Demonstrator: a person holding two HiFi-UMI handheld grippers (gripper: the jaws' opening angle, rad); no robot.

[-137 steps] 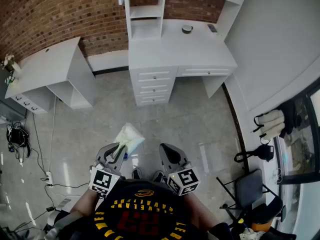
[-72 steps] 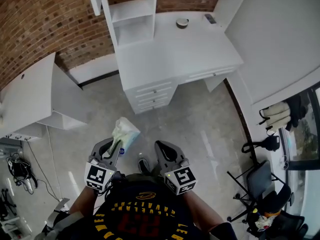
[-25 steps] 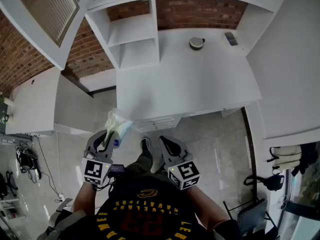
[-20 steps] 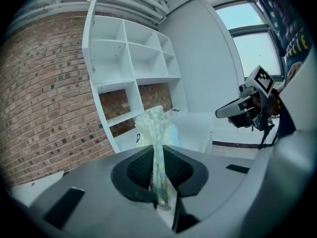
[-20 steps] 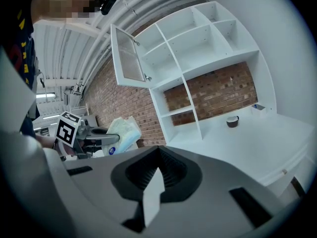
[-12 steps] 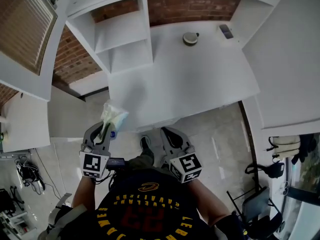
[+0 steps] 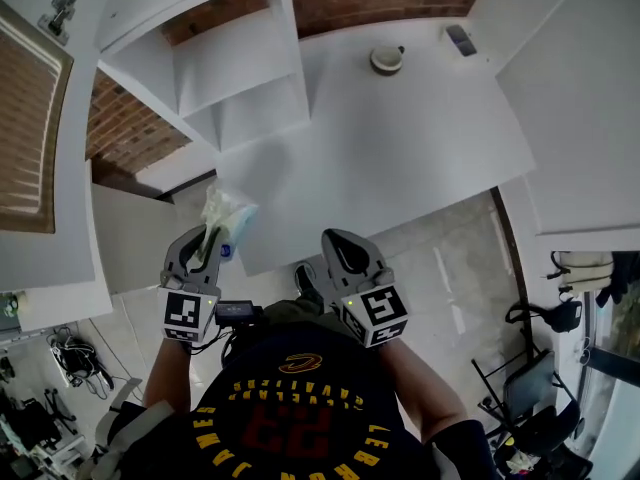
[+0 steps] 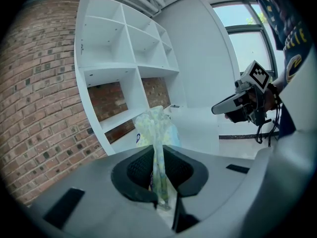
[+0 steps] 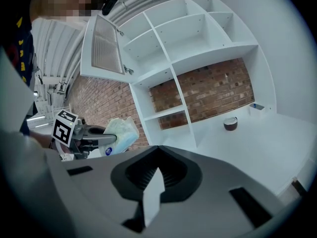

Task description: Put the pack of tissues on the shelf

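The pack of tissues (image 7: 225,220) is a pale green-white soft pack. My left gripper (image 7: 205,238) is shut on its crimped end and holds it upright over the front left corner of the white desk (image 7: 400,138). In the left gripper view the pack (image 8: 155,128) stands up out of the jaws (image 8: 159,182), with the open shelf compartments (image 8: 109,48) behind it. The shelf unit (image 7: 240,78) rises at the desk's far left. My right gripper (image 7: 337,240) hangs beside the left one, shut and with nothing in it (image 9: 153,182).
A small round bowl (image 7: 386,59) and a dark flat device (image 7: 461,39) sit at the desk's far edge. A louvred cabinet door (image 7: 30,118) stands open at upper left. Red brick wall is behind the shelves. A chair (image 7: 530,398) is at lower right.
The person has walked from the middle of the floor up to the desk. The left gripper carried the pack forward to the desk's front left corner, and the right gripper kept alongside.
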